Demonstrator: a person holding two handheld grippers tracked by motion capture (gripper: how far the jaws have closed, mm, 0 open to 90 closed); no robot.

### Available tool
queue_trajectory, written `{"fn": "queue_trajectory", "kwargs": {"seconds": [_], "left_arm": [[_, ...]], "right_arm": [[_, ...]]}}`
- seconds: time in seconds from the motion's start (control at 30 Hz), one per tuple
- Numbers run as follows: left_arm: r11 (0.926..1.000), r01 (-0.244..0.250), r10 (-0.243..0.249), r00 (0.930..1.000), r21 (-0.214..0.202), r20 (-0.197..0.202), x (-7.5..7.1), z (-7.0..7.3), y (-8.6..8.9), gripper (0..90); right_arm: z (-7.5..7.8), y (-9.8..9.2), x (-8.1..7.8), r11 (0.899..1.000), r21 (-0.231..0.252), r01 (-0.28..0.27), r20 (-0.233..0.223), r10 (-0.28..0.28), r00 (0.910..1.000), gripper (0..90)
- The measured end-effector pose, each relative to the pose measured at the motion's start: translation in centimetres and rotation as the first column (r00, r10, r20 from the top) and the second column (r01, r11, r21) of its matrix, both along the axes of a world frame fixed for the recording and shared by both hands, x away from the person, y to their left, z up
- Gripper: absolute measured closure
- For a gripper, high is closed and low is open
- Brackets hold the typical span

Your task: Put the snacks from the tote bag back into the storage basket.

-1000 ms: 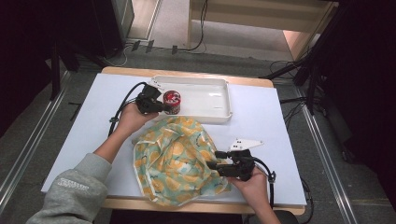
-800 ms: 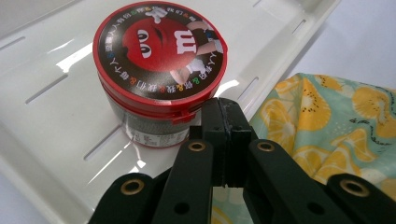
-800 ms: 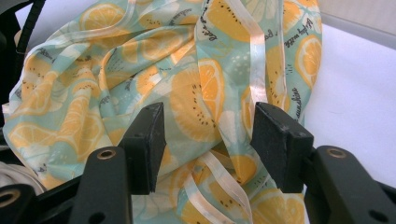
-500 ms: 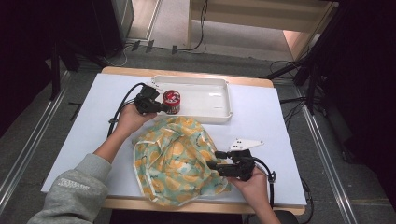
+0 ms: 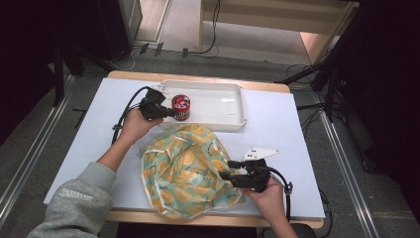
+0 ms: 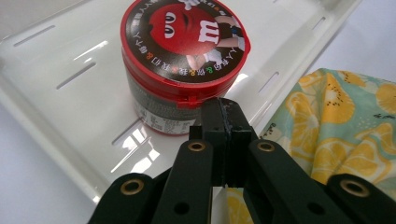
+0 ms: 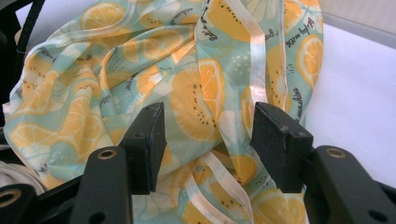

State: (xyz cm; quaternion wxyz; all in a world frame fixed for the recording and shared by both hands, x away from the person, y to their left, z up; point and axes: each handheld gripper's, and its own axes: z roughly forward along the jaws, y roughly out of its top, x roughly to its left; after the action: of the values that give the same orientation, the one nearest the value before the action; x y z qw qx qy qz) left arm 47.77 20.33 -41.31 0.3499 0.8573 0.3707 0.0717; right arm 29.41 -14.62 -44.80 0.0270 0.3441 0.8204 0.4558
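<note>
A person at a white table [image 5: 277,124] works two hand-held grippers over a crumpled cloth bag [image 5: 185,171] printed with orange slices, which lies on the near half of the table just in front of a white tray [image 5: 233,106]. The left gripper [image 5: 168,113], its jaws pressed together with nothing between them, points its tips at a red-lidded candy jar [image 5: 181,107] standing upright at the left end of the tray; in the left gripper view the closed tips sit right at the jar's [image 6: 182,60] lower side. The right gripper [image 5: 225,173] rests at the bag's right edge, its jaws spread wide, with folds of the fabric [image 7: 196,93] and a pale strap [image 7: 258,56] lying between them.
</note>
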Motion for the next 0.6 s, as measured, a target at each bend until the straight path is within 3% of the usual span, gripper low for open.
{"fn": "queue_trajectory", "kwargs": {"seconds": [0.3, 0.47, 0.6], "left_arm": [[0.9991, -0.030, 0.029, 0.9994, -0.029, -0.019, 0.4, 0.1, 1.0, 90.0], [0.9995, 0.006, -0.006, 1.0000, -0.030, -0.005, -0.1, 0.9, -0.1, 90.0], [0.9982, 0.025, -0.025, 0.9997, -0.055, -0.006, -0.1, 1.6, -1.4, 90.0]], "right_arm": [[0.0, 0.0, 0.0, 1.000, -0.001, 0.000, 0.000, 0.000, 1.0000, 45.7], [0.0, 0.0, 0.0, 1.000, -0.002, 0.000, 0.000, 0.000, 1.0000, 45.7], [0.0, 0.1, -0.1, 1.000, -0.002, -0.001, 0.005, 0.001, 1.0000, 45.7]]}}
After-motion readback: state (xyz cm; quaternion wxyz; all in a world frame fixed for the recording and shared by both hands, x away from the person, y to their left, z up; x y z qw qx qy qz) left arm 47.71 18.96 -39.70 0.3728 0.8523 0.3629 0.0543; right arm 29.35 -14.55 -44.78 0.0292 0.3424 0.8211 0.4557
